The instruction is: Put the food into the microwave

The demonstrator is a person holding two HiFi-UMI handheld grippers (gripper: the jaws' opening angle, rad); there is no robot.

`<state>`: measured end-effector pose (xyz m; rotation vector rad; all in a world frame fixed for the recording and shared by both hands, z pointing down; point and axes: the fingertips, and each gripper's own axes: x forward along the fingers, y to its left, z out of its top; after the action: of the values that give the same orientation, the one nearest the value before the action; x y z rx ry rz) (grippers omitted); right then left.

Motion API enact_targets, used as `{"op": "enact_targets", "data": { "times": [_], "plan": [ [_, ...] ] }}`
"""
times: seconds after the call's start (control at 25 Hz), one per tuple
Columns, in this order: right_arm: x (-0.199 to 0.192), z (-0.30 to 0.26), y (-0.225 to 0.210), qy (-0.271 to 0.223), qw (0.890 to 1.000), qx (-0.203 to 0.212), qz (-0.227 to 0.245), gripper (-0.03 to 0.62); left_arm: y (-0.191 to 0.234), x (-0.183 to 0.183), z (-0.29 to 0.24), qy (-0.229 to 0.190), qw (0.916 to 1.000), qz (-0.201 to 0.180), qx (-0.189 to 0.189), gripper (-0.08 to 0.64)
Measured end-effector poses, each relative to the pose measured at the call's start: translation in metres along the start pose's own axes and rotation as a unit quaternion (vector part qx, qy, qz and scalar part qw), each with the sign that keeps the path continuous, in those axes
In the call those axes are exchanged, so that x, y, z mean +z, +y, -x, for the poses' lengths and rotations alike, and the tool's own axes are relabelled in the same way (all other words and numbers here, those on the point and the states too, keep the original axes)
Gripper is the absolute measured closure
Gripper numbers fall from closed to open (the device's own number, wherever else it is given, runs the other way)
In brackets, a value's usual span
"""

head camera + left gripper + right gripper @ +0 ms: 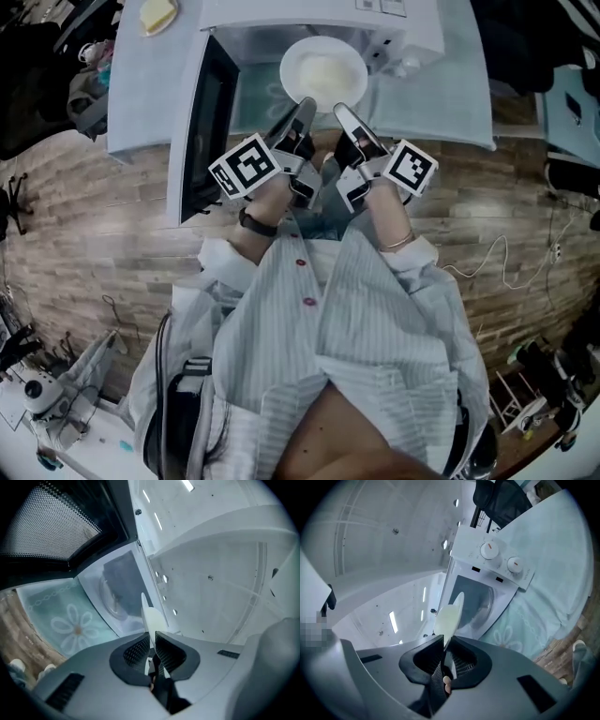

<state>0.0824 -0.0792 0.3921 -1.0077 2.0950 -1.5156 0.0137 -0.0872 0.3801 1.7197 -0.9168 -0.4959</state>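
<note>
A white plate [323, 70] with pale food on it hangs level at the open front of the white microwave [412, 28]. My left gripper [305, 105] is shut on the plate's near left rim. My right gripper [339, 111] is shut on its near right rim. In the left gripper view the plate's edge [152, 618] runs between the pads of the left gripper [152, 641], with the microwave cavity [119, 592] beyond. In the right gripper view the plate [447, 618] is pinched by the right gripper [444, 641], and the microwave's two knobs [490, 550] show.
The microwave door [202, 122] stands swung open on the left, close beside my left gripper. The microwave sits on a table with a pale flowered cloth [450, 103]. A small dish of yellow food [157, 14] lies at the table's far left. Wooden floor surrounds the table.
</note>
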Motion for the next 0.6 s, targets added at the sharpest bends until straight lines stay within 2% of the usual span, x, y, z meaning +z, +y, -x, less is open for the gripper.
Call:
{"op": "enact_targets", "data": {
  "times": [0.28, 0.6],
  "plan": [
    [0.027, -0.017, -0.01, 0.069, 0.998, 0.01, 0.002, 0.534, 0.001, 0.008, -0.024, -0.059, 0.9978, 0.013, 0.028, 0.52],
    [0.031, -0.023, -0.012, 0.123, 0.992, 0.023, 0.017, 0.534, 0.004, 0.007, -0.024, -0.105, 0.993, 0.026, 0.046, 0.52]
  ]
}}
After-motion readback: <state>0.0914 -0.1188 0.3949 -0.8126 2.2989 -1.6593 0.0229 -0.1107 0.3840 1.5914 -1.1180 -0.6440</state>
